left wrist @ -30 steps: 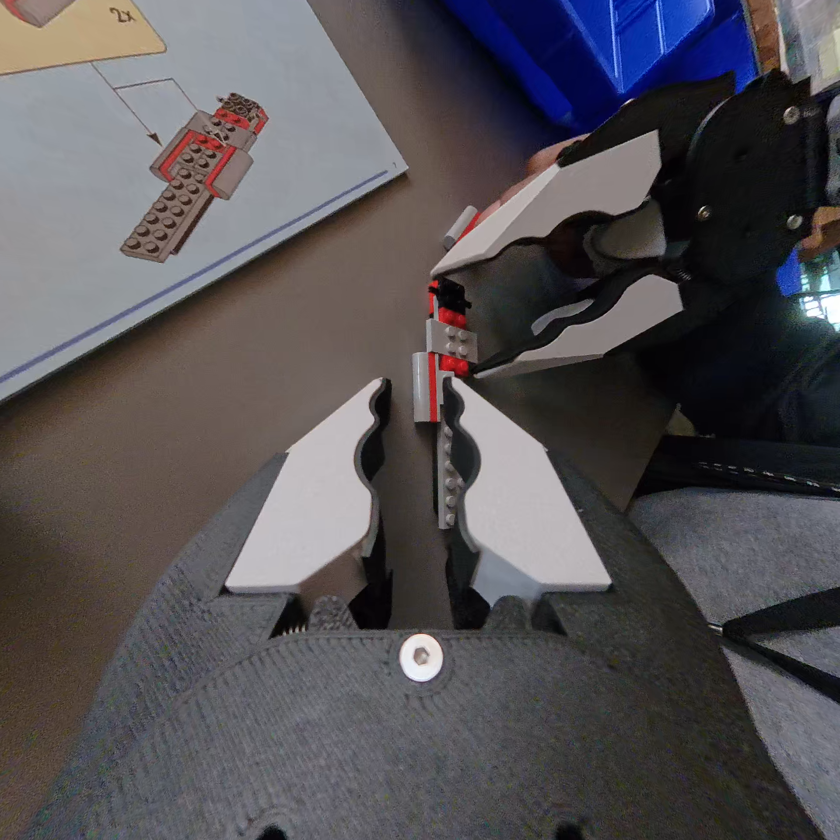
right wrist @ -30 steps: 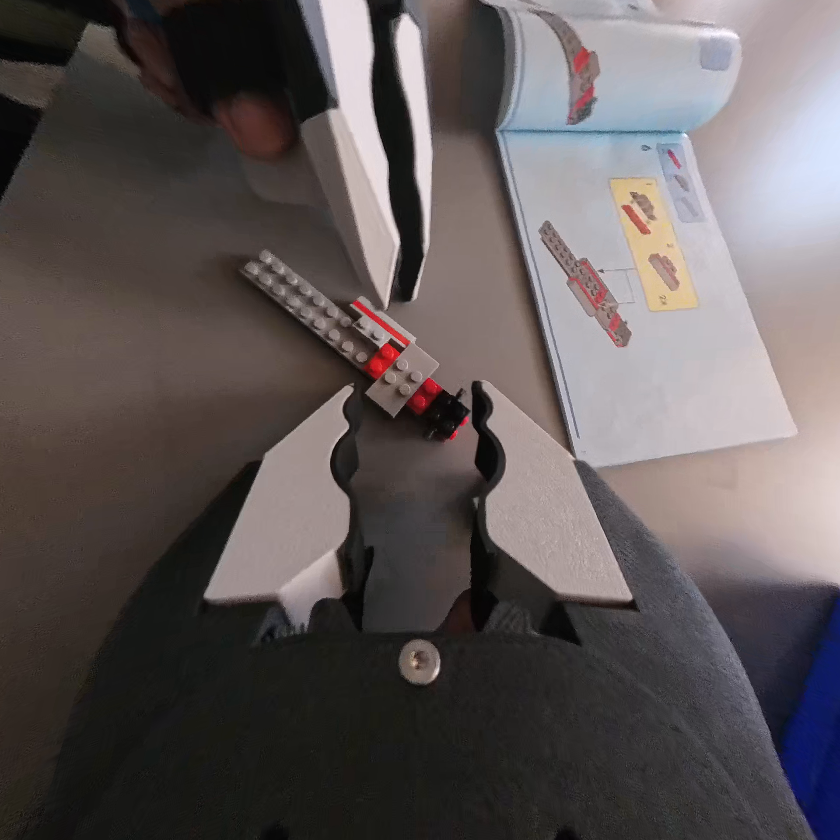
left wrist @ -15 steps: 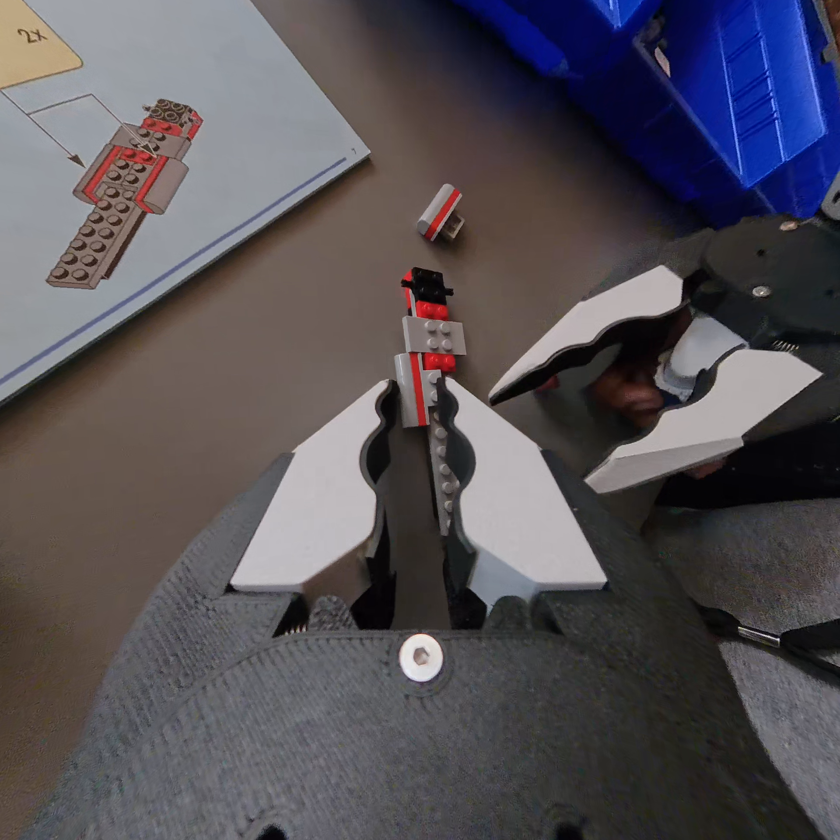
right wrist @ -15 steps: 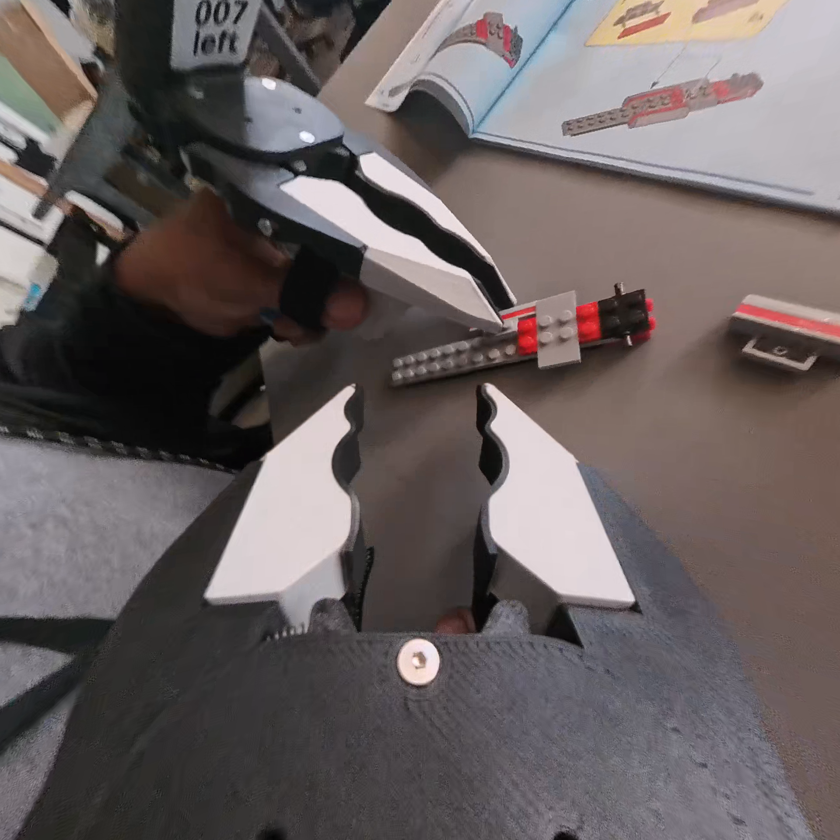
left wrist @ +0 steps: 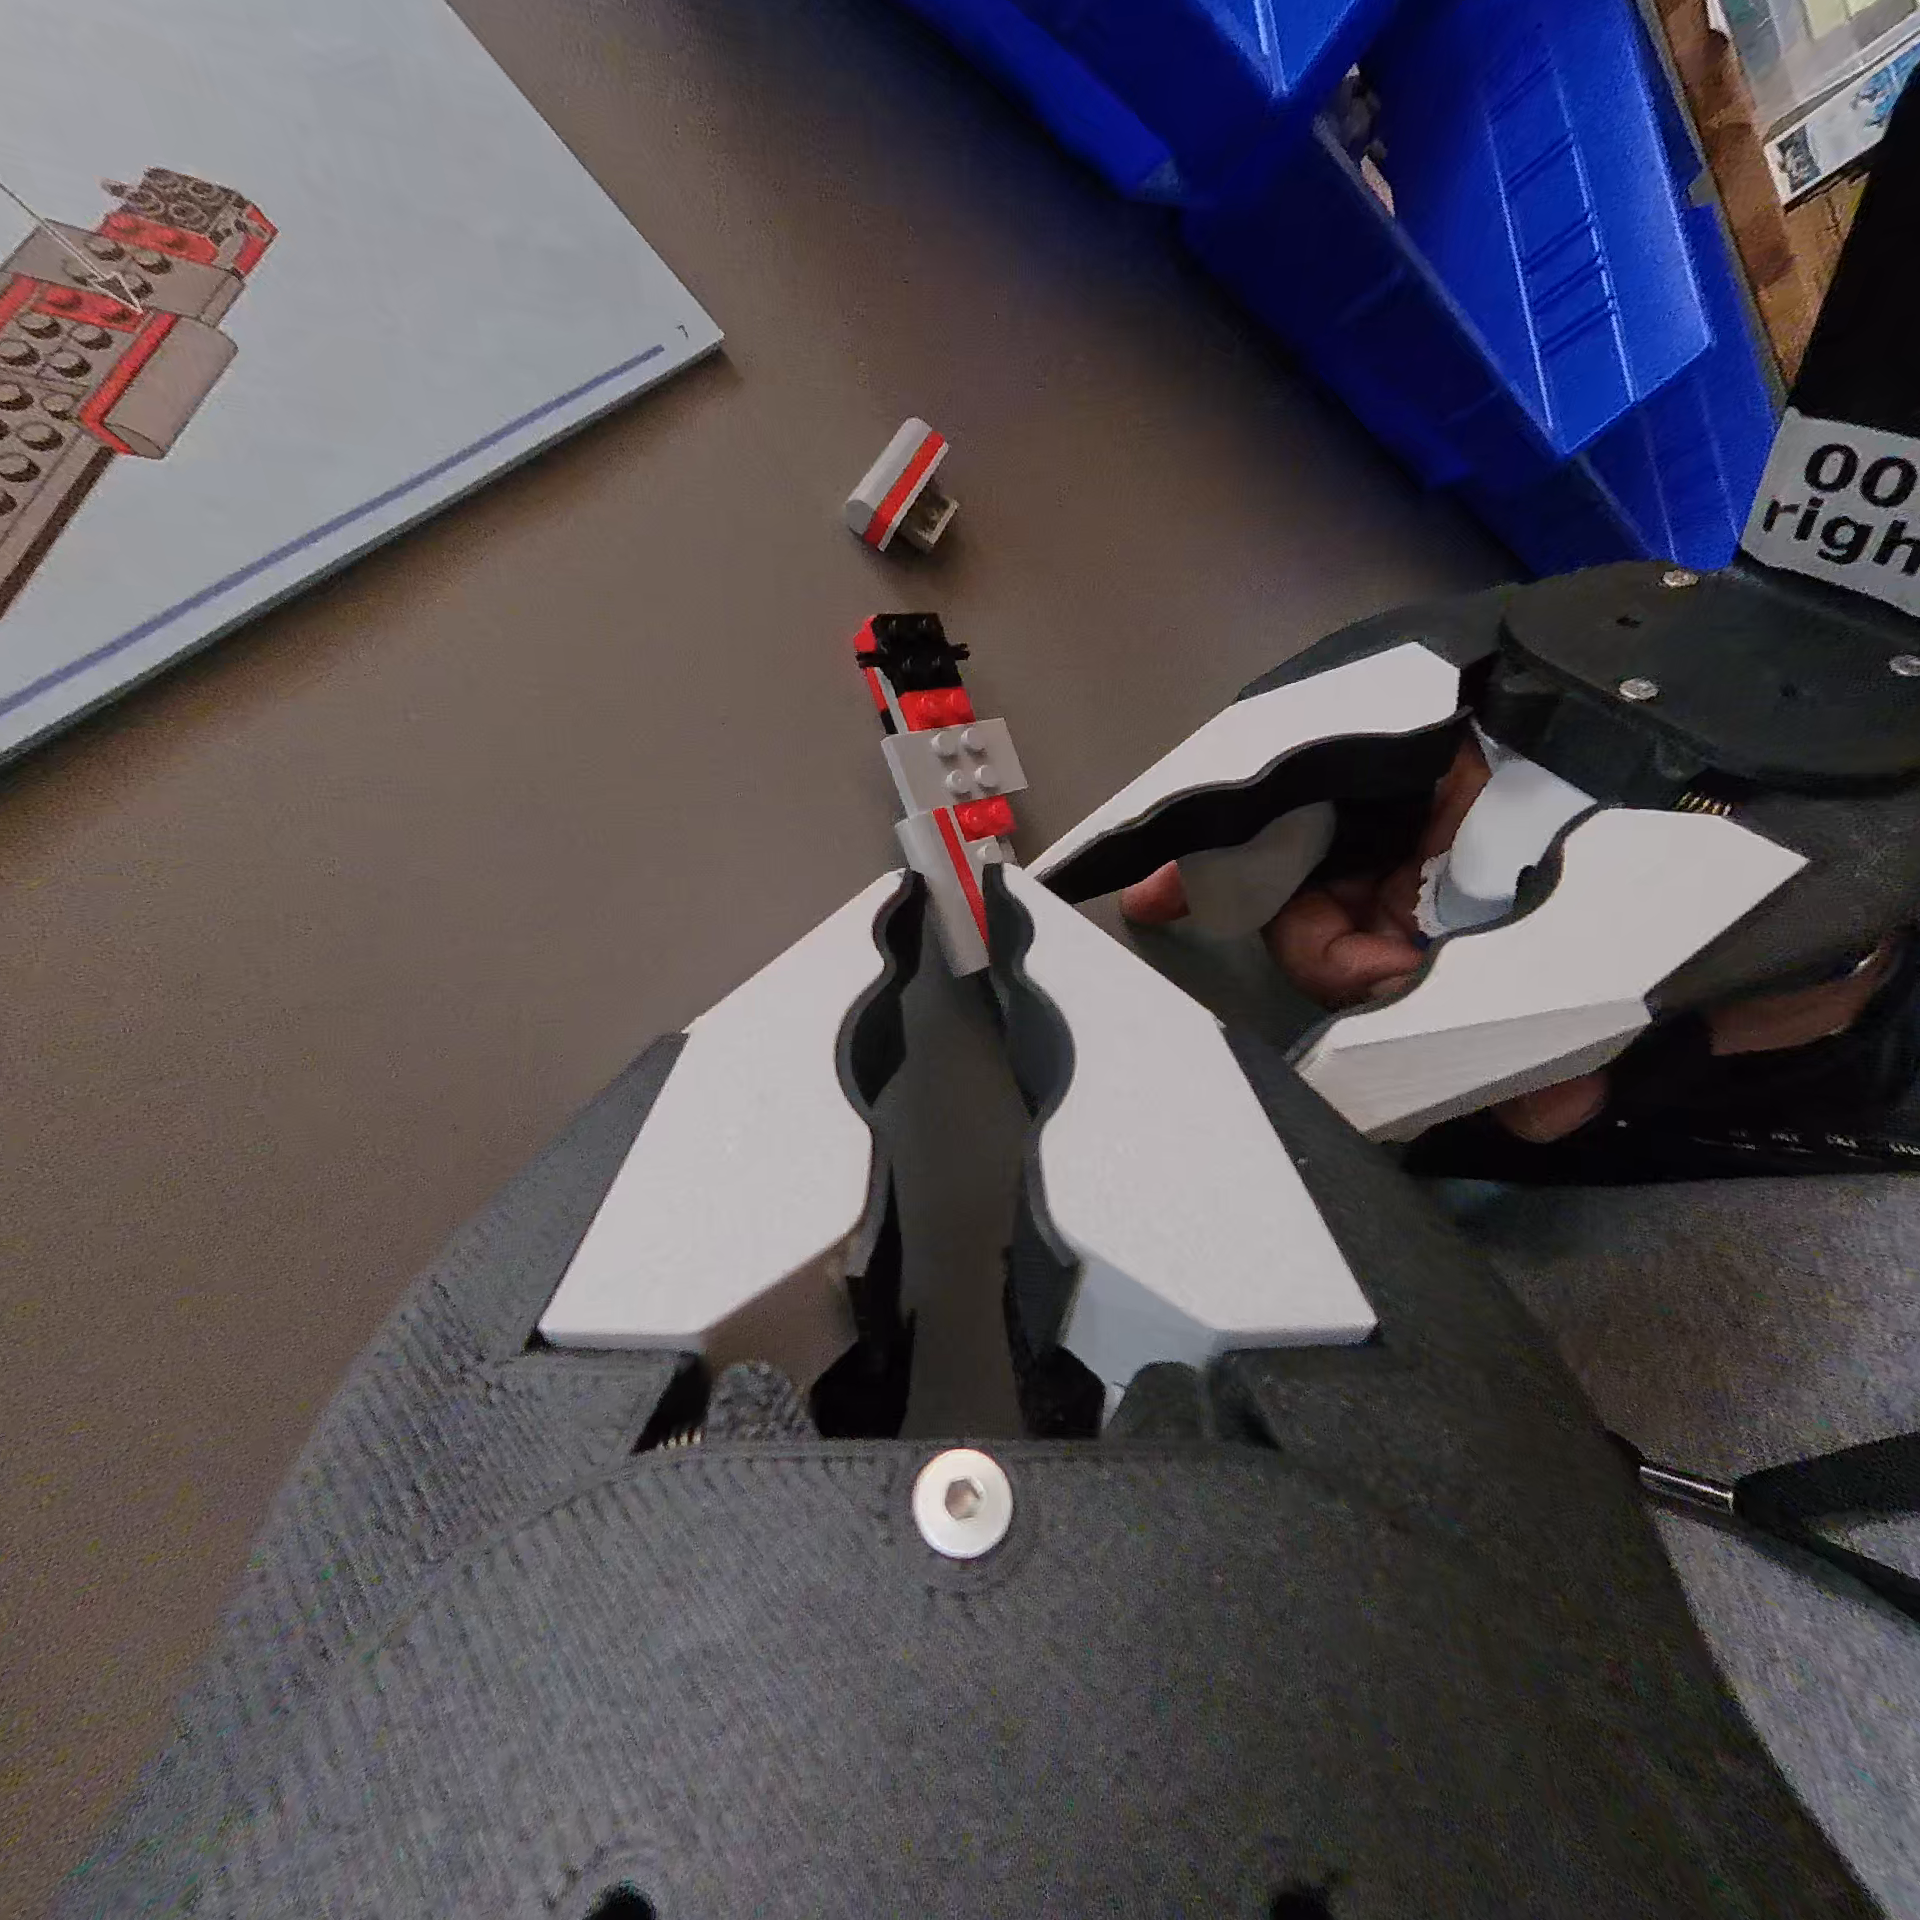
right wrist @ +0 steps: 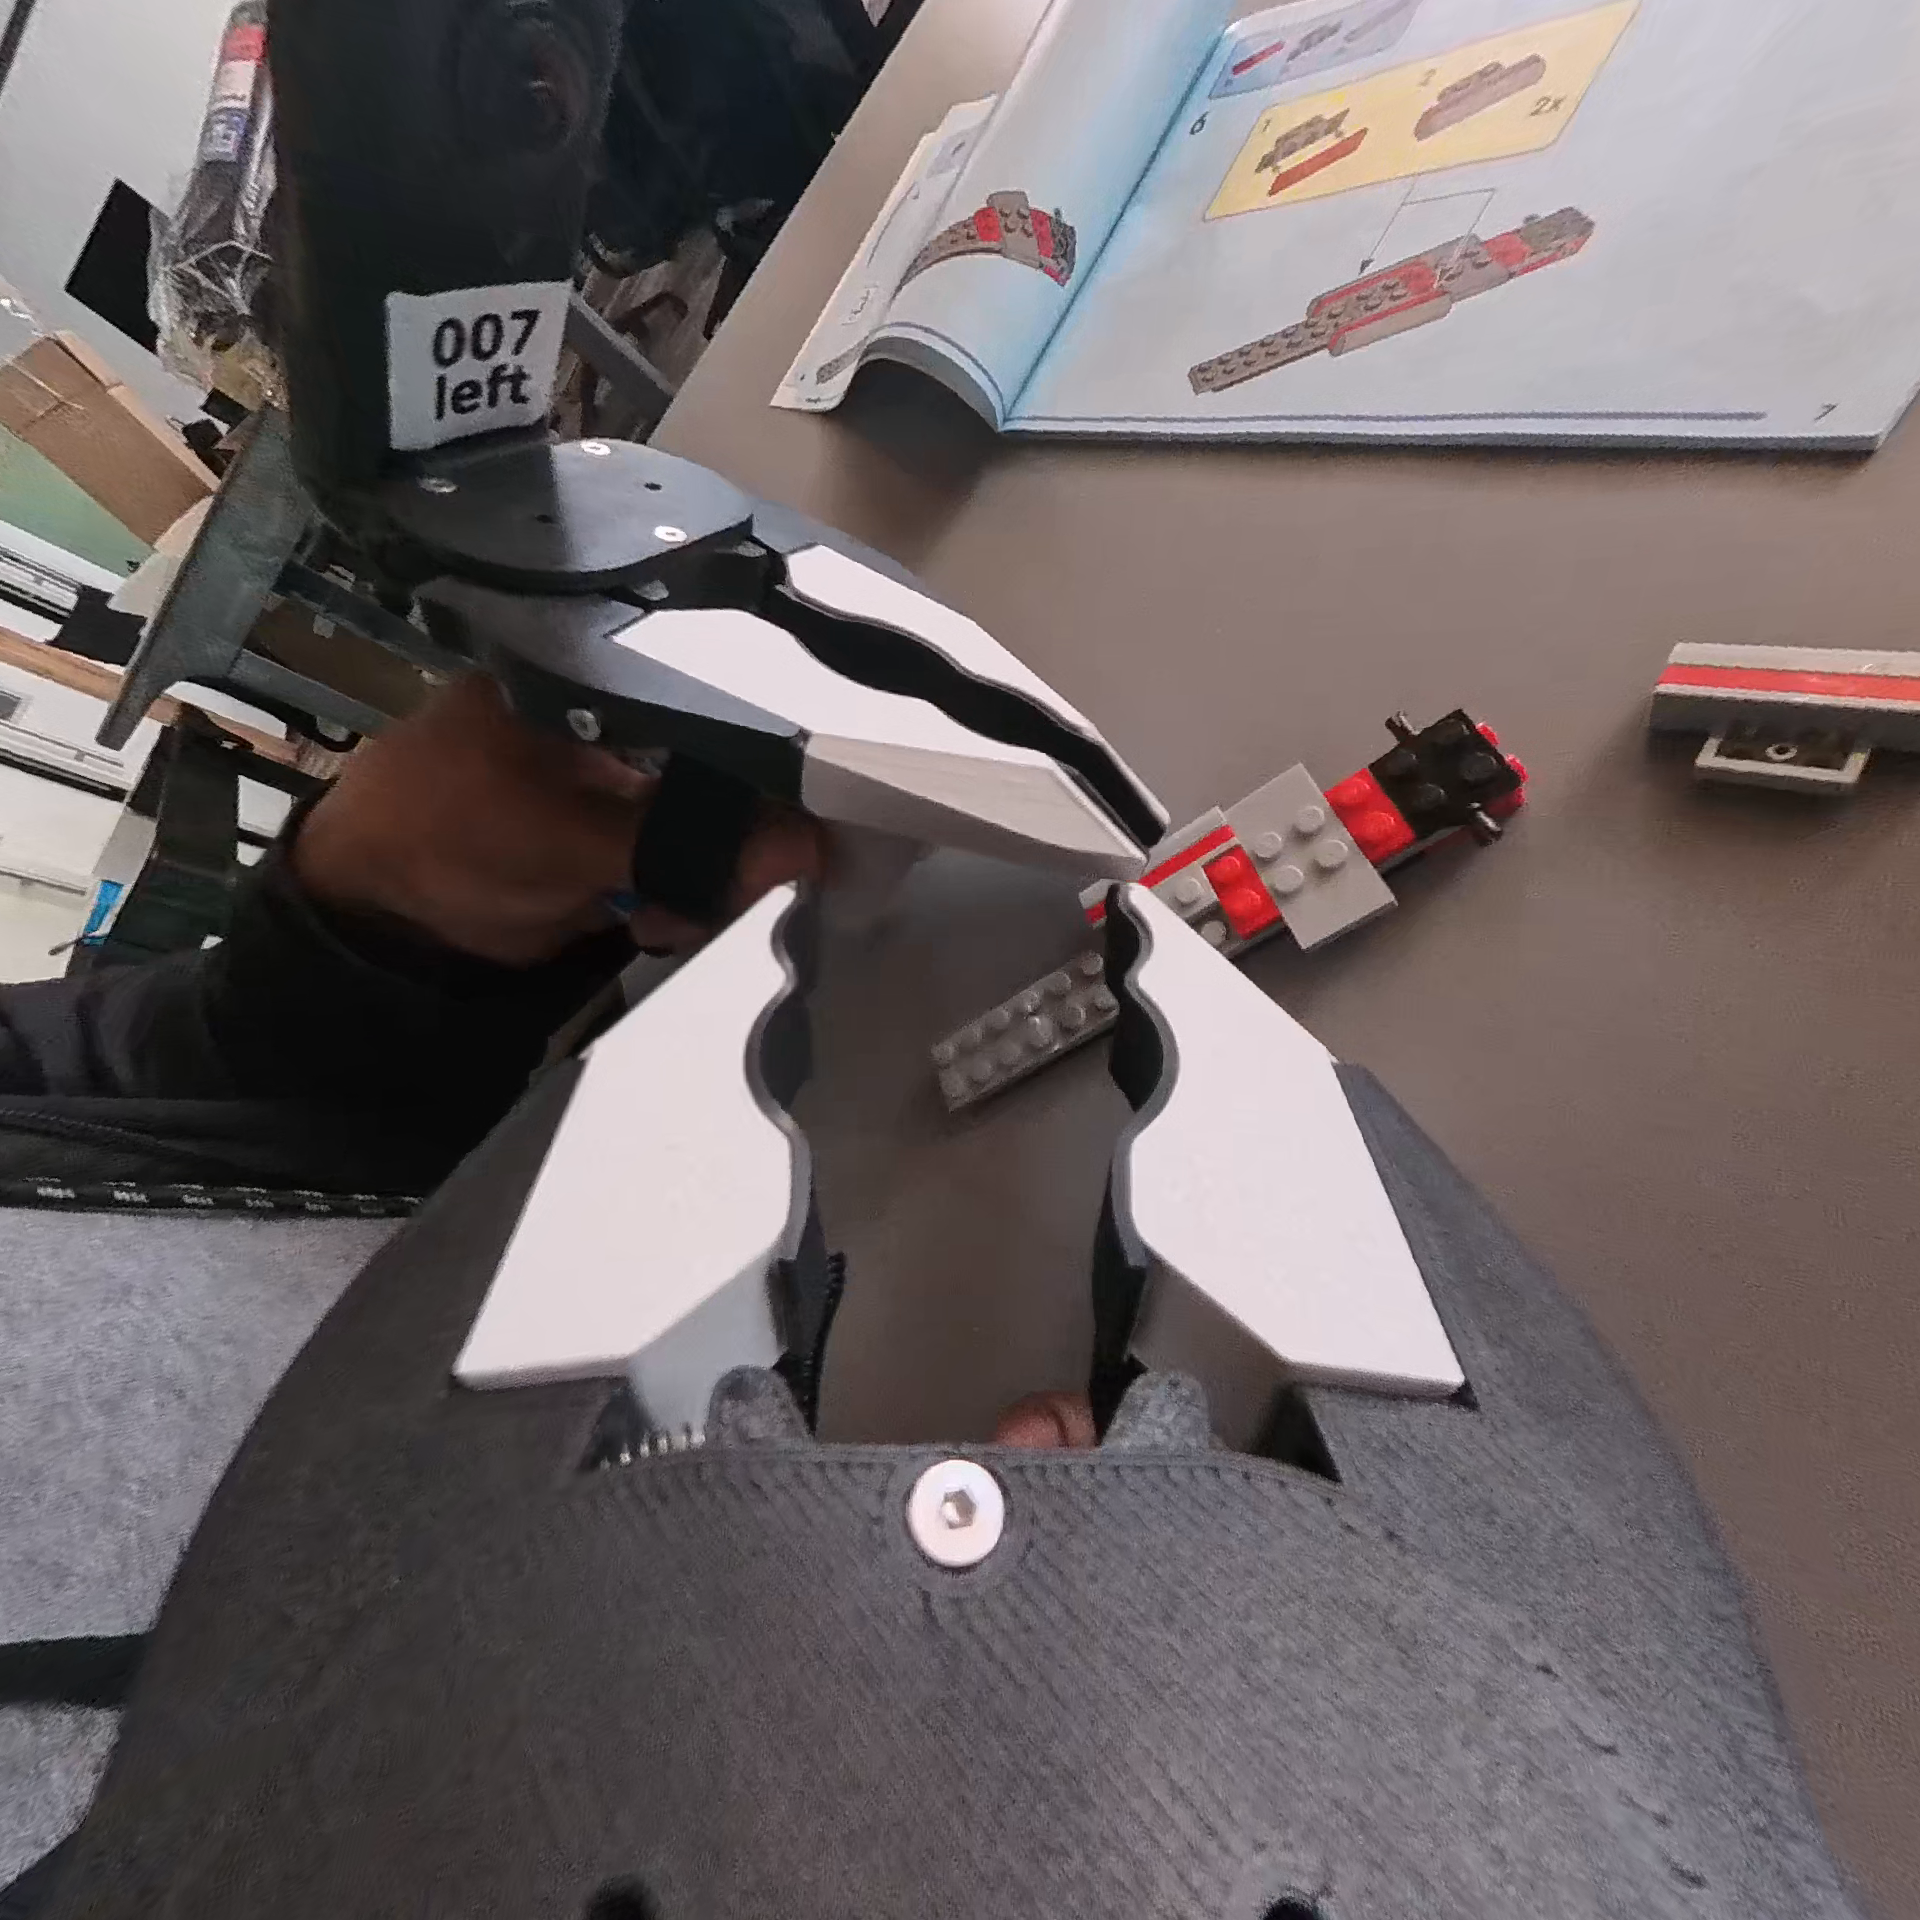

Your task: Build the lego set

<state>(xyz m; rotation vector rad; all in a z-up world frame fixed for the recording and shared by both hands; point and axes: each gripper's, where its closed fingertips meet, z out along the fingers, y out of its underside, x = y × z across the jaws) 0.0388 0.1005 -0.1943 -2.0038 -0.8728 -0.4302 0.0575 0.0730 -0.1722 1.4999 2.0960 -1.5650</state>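
Observation:
The lego assembly (left wrist: 951,769), a long grey plate with red, grey and black bricks, lies on the dark table (left wrist: 520,831). My left gripper (left wrist: 951,894) is shut on its grey-and-red side piece. In the right wrist view the left gripper (right wrist: 1148,847) pinches the assembly (right wrist: 1299,852) at its middle. My right gripper (right wrist: 956,904) is open and empty, with the plate's bare end (right wrist: 1029,1029) just ahead of its right finger. It also shows at the right of the left wrist view (left wrist: 1174,966). A loose grey piece with a red stripe (left wrist: 899,483) lies beyond the assembly.
The open instruction booklet (left wrist: 364,312) lies at the far left of the table, also in the right wrist view (right wrist: 1455,260). Blue plastic bins (left wrist: 1455,208) stand at the far right. The loose striped piece (right wrist: 1787,696) lies right of the assembly. A grey cloth surface (right wrist: 156,1403) borders the table's near edge.
My left gripper has closed tighter on the assembly's side piece. My right gripper left the assembly's far end, swung round to the near right side, and has come closer, still open.

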